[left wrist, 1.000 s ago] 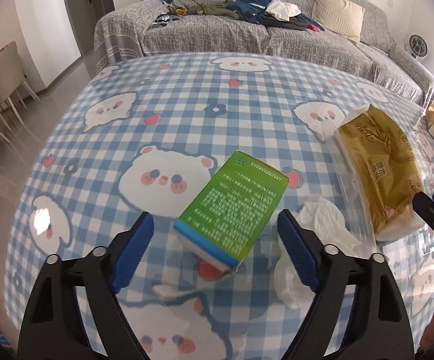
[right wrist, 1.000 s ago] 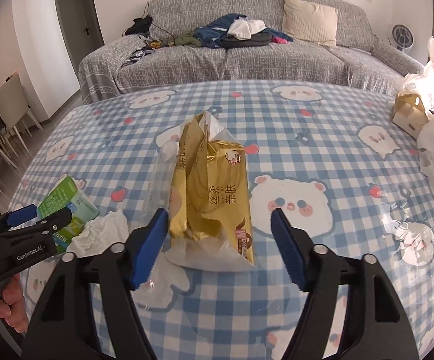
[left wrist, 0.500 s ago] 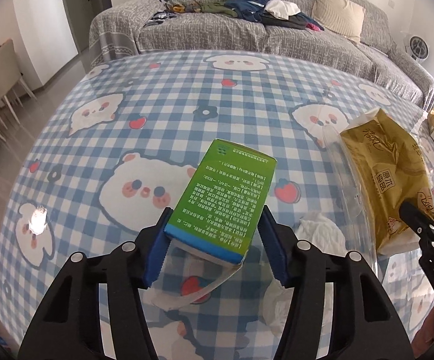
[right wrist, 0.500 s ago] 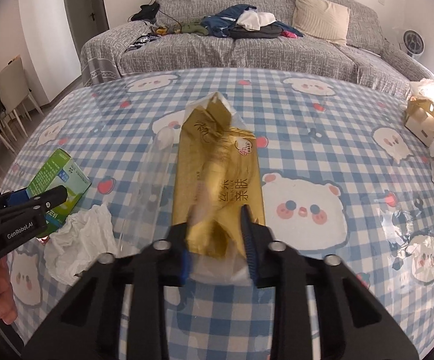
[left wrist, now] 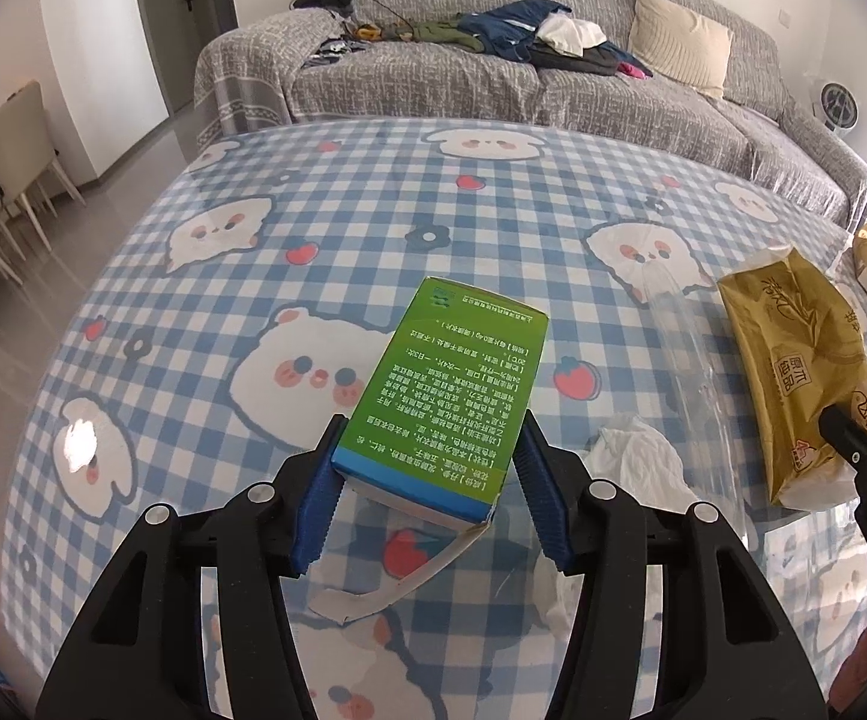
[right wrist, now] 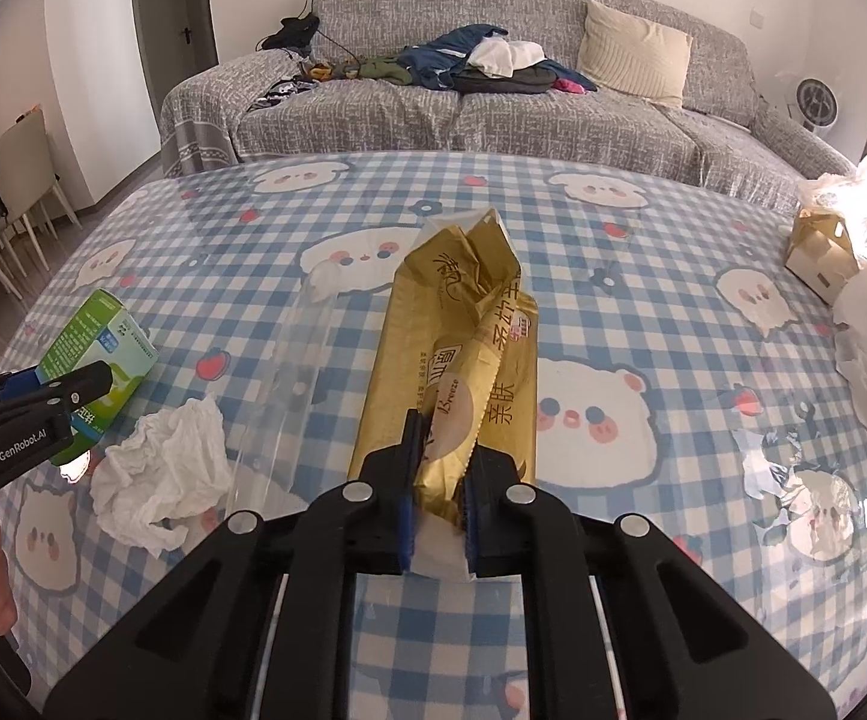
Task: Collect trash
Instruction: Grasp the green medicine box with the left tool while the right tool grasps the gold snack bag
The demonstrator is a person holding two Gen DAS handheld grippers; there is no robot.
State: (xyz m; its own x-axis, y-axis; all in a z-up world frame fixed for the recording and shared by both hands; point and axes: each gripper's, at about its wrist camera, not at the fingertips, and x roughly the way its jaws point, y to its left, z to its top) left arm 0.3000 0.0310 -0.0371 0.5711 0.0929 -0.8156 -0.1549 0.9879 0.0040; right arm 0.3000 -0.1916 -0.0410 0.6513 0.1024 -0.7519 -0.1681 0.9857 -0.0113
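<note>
Both pairs of tongs are already loaded, so what matters now is how each piece of trash hangs from its grip. The left tongs (left wrist: 427, 480) are clamped across the near, blue-banded end of the green box (left wrist: 451, 396), whose long axis runs away from them toward the upper middle of the frame; its torn flap droops below, toward the table (left wrist: 313, 198). The right tongs (right wrist: 439, 480) have just been closing and now pinch the near end of the gold wrapper (right wrist: 463, 354), crushed thin between the pads, its length likewise pointing away up the frame.

The crumpled tissue (right wrist: 163, 468) lies loose on the table between the two, at lower left in the right view; it looks a little nearer the left tongs, though both are occupied.

I cannot tell whether box or wrapper is clear of the table. A clear plastic sheet beside the wrapper is hard to trace. No bin or bag for the trash shows anywhere.
</note>
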